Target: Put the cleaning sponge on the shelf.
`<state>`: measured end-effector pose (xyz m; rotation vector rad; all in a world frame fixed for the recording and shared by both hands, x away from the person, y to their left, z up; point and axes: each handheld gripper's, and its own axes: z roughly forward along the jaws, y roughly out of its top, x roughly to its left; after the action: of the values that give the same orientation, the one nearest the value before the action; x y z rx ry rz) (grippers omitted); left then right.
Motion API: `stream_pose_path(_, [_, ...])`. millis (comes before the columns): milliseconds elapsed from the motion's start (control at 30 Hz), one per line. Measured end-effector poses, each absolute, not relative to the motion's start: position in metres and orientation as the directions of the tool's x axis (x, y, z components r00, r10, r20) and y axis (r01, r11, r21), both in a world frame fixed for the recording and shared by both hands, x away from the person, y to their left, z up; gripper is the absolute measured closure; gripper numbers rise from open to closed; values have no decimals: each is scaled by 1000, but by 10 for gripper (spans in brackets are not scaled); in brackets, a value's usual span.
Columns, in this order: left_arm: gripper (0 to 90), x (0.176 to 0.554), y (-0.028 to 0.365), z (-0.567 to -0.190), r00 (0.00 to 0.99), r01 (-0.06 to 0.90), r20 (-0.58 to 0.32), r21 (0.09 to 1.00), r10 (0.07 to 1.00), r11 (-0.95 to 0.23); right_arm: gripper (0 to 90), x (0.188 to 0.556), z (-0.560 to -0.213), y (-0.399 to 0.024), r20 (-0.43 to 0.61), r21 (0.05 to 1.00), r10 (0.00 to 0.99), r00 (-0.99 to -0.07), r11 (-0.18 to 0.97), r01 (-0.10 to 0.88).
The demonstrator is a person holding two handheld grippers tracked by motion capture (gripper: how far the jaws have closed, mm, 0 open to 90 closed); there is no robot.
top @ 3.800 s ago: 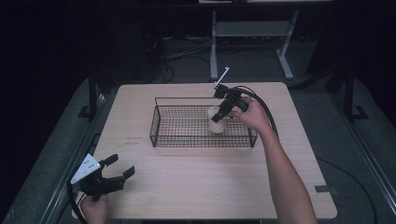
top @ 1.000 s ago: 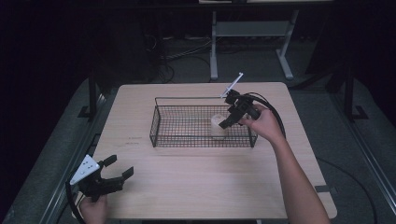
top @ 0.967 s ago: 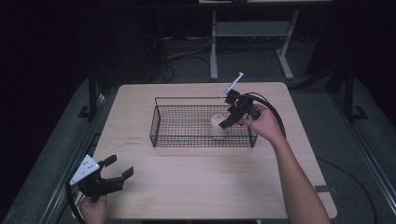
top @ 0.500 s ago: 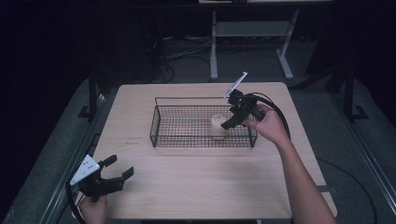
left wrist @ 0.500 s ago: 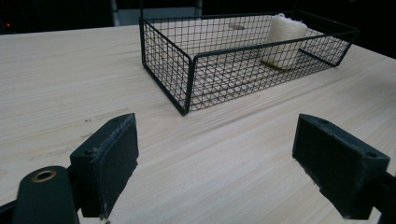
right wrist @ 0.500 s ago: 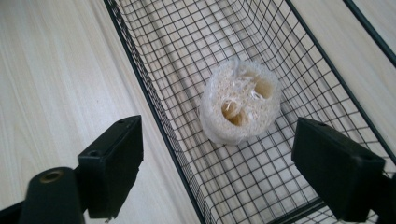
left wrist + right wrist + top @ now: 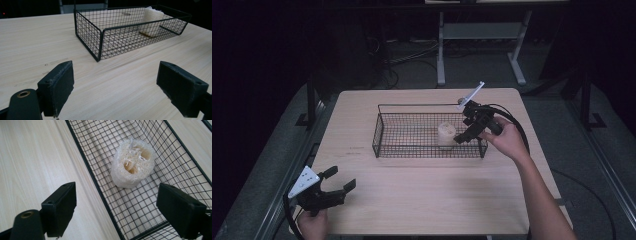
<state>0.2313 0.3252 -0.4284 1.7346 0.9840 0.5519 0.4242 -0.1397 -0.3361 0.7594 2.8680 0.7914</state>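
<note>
A pale loofah piece (image 7: 132,163) stands upright inside the black wire basket (image 7: 384,135), near the basket's right end. It has holes in its top, and nothing touches it. The basket sits on the wooden tabletop (image 7: 437,200), a bit toward the far edge. The right gripper (image 7: 462,136) hangs over the basket's right end, just beside the loofah, with its jaws wide apart and holding nothing. The left gripper (image 7: 337,182) is at the near left corner of the tabletop, well apart from the basket, its jaws also wide apart and empty.
</note>
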Motion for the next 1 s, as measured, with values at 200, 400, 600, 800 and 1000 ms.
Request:
stream_pose_path(200, [138, 231, 325, -428, 559, 354, -86, 924, 824, -144, 142, 417, -336, -142, 53, 512, 486, -872, 736, 442])
stream_pose_path(400, [138, 231, 325, -428, 559, 353, -83, 924, 825, -146, 142, 408, -339, -142, 45, 505, 473, -880, 749, 429])
stream_pose_path(600, [138, 231, 324, -428, 560, 354, -85, 924, 824, -145, 142, 398, -341, -143, 40, 510, 461, -886, 753, 415])
stream_pose_path(800, [138, 231, 324, -428, 561, 355, -83, 923, 824, -149, 142, 389, -348, -143, 34, 504, 445, -895, 765, 400])
stream_pose_path(1000, [138, 231, 325, -428, 559, 354, -83, 924, 825, -147, 142, 379, -350, -142, 32, 511, 427, -904, 770, 382])
